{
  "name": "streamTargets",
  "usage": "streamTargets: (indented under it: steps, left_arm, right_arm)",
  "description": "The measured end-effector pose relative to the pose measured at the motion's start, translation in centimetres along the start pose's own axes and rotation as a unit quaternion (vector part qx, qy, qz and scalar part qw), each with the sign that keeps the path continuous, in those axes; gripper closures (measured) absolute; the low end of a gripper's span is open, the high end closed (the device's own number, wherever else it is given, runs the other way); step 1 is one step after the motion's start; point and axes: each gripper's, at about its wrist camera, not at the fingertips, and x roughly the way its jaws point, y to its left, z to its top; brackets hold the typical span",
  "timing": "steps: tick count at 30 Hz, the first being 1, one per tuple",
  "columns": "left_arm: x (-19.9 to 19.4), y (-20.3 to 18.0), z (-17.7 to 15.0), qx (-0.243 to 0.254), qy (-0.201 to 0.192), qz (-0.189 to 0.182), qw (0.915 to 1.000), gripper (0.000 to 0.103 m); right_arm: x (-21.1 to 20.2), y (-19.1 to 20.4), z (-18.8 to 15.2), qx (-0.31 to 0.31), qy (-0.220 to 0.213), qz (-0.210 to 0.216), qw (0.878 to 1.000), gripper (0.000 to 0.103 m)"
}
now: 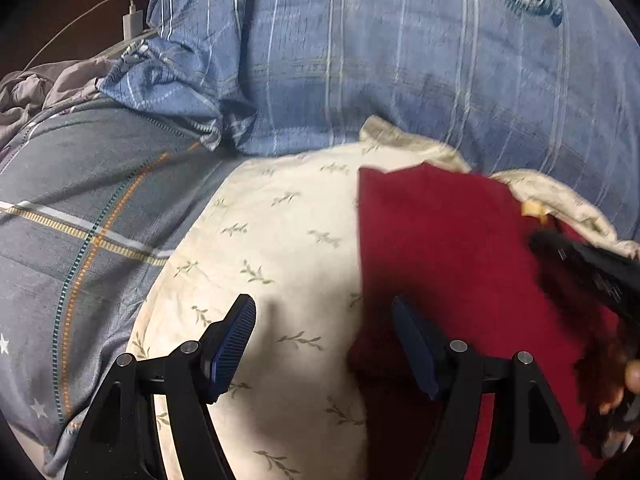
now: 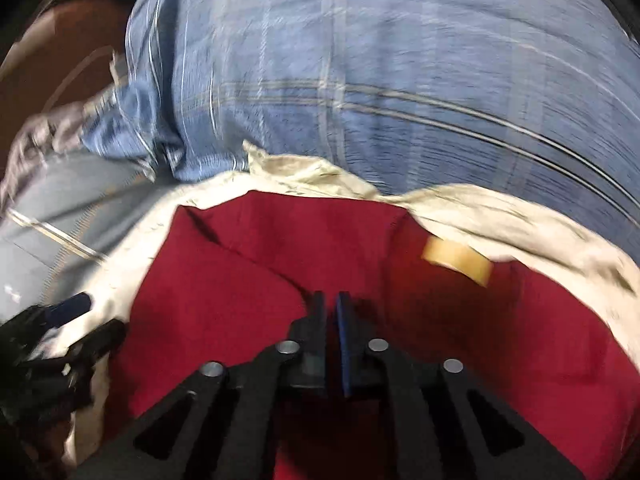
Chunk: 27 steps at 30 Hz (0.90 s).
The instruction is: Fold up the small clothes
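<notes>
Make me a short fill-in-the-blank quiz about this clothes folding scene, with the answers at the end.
1. The garment being folded is ____ in colour.
2. The left gripper has its jaws ____.
3. The right gripper has its jaws ____.
4. The garment lies on a cream leaf-print cloth over a ____ plaid quilt.

Answers: red; open; shut; blue

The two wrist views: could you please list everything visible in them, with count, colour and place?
red garment: one, dark red, lying on the cream cloth, right of centre.
tan label: one, tan, at the garment's far right edge.
cream cloth: one, cream with a green leaf print, spread under the garment.
blue quilt: one, blue plaid, bunched behind the cream cloth.
grey sheet: one, grey-blue with stripes and stars, at left.
charger: one, white with a cable, far left corner.
left gripper: one, black with blue pads, open at the garment's left edge.
right gripper: one, black, shut over the garment; whether it pinches fabric is unclear.
</notes>
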Motion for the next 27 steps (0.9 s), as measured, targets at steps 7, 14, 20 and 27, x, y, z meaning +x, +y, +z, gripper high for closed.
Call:
streamTargets:
  steps: [7, 14, 20, 27]
  left_arm:
    - [-1.4, -1.5, -1.0, 0.006, -0.015, -0.041, 0.9990, 0.033]
    - [-0.1, -4.1, -1.5, 0.040, -0.004, -0.023, 0.9989, 0.033]
    - [-0.2, -4.7, -1.3, 0.038, -0.010, -0.012, 0.9991, 0.033]
    - [0.4, -5.6, -1.3, 0.059, -0.007, -0.012, 0.9981, 0.033]
  right_arm:
    - [-6.0, -6.2, -5.4, 0.030, 0.002, -0.098, 0.995, 0.062]
    - [-7.0, -11.2, -8.2, 0.107, -0.006, -0.083, 0.991, 0.062]
    - [-8.8, -11.2, -7.9, 0.113, -0.029, -0.082, 0.990, 0.043]
    - [-6.6, -12.4, -8.2, 0.130, -0.002, -0.112, 0.985, 0.043]
